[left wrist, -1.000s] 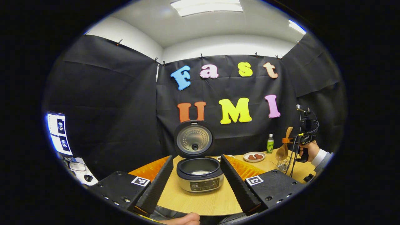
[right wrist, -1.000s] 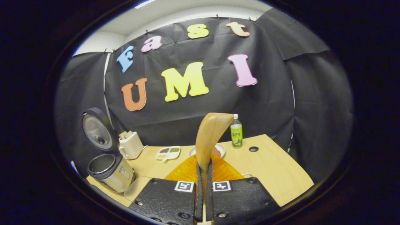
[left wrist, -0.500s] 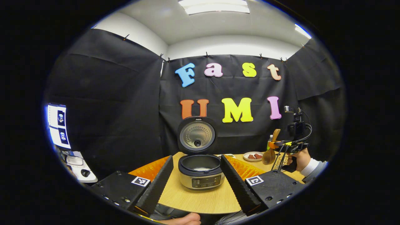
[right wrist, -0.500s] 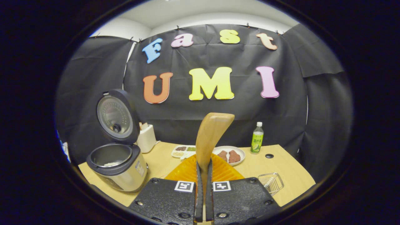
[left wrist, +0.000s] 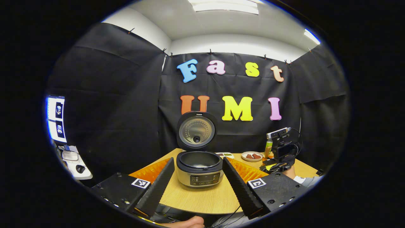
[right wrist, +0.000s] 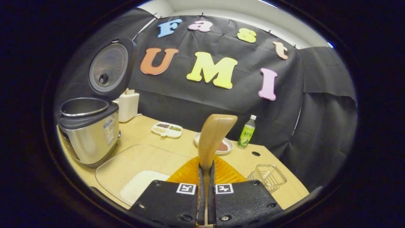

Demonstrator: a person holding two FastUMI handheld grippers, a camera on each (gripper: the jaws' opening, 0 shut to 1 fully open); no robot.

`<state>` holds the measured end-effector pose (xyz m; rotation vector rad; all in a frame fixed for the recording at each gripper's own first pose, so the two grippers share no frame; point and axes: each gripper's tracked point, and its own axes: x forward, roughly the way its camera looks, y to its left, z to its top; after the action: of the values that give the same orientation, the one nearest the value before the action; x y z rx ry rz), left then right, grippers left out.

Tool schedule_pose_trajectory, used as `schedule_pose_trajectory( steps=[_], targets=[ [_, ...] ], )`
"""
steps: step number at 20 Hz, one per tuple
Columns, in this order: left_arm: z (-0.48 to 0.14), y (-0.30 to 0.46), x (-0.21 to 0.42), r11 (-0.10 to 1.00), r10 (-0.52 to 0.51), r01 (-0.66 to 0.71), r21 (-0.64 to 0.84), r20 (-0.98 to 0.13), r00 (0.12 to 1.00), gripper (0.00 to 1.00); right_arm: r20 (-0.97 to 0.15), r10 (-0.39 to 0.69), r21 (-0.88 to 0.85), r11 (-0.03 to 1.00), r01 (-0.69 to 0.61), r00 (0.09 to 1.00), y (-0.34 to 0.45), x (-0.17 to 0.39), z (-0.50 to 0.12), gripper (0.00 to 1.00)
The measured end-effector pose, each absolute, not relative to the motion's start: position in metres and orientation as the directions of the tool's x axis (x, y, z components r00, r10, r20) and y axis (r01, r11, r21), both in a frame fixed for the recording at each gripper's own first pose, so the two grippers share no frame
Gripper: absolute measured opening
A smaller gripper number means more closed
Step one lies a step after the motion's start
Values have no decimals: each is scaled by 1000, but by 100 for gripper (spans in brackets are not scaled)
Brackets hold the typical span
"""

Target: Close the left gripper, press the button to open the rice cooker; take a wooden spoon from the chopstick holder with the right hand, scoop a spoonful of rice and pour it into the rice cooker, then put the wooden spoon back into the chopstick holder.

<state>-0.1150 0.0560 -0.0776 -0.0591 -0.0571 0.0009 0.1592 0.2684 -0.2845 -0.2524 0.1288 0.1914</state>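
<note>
The rice cooker (left wrist: pixel 198 170) stands on the wooden table with its lid (left wrist: pixel 196 130) swung up. My left gripper (left wrist: pixel 198 162) hangs open in front of it, holding nothing. Off to the right a hand carries my right gripper (left wrist: pixel 278 155). In the right gripper view, the right gripper (right wrist: pixel 205 167) is shut on the wooden spoon (right wrist: pixel 214 136), whose wooden end sticks up past the fingers; its other end is hidden. The open rice cooker (right wrist: pixel 88 133) is at the left. A clear tray (right wrist: pixel 133 161) with a heap of white rice (right wrist: pixel 140 187) lies just below the fingers.
The wire chopstick holder (right wrist: pixel 267 177) stands at the right on the table (right wrist: pixel 278 193). Behind are a white container (right wrist: pixel 128 106), a divided dish (right wrist: pixel 166 129), a plate (right wrist: pixel 225 146) and a green bottle (right wrist: pixel 246 131). Screens and a mouse (left wrist: pixel 79 167) sit at the left.
My right gripper has carried the spoon away from the wire holder, leftward and lower, to over the rice tray beside the cooker. The left gripper stays open and has drifted only a little.
</note>
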Motion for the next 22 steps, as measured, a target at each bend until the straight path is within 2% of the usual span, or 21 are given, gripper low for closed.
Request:
schedule_pose_trajectory(
  steps=[3, 11, 14, 18, 22],
  targets=[
    [-83, 58, -113, 998, -1, 4, -60, 44, 999, 96, -209, 353, 15, 934, -358, 912, 303, 141, -287, 9],
    [-90, 63, -112, 998, 18, -17, -55, 28, 999, 96, -249, 548, 271, 831, -486, 799, 334, 127, -286, 9],
    [-95, 59, -113, 999, 9, -8, -54, 15, 1000, 96, -260, 582, 402, 791, -462, 770, 327, 129, -287, 8],
    [-96, 56, -111, 999, 6, -6, -41, 5, 1000, 96, -220, 608, 560, 719, -412, 762, 315, 135, -274, 8],
    [-94, 54, -114, 999, 12, -11, -37, 2, 1000, 96, -179, 567, 675, 666, -319, 804, 284, 148, -261, 7]
  ],
)
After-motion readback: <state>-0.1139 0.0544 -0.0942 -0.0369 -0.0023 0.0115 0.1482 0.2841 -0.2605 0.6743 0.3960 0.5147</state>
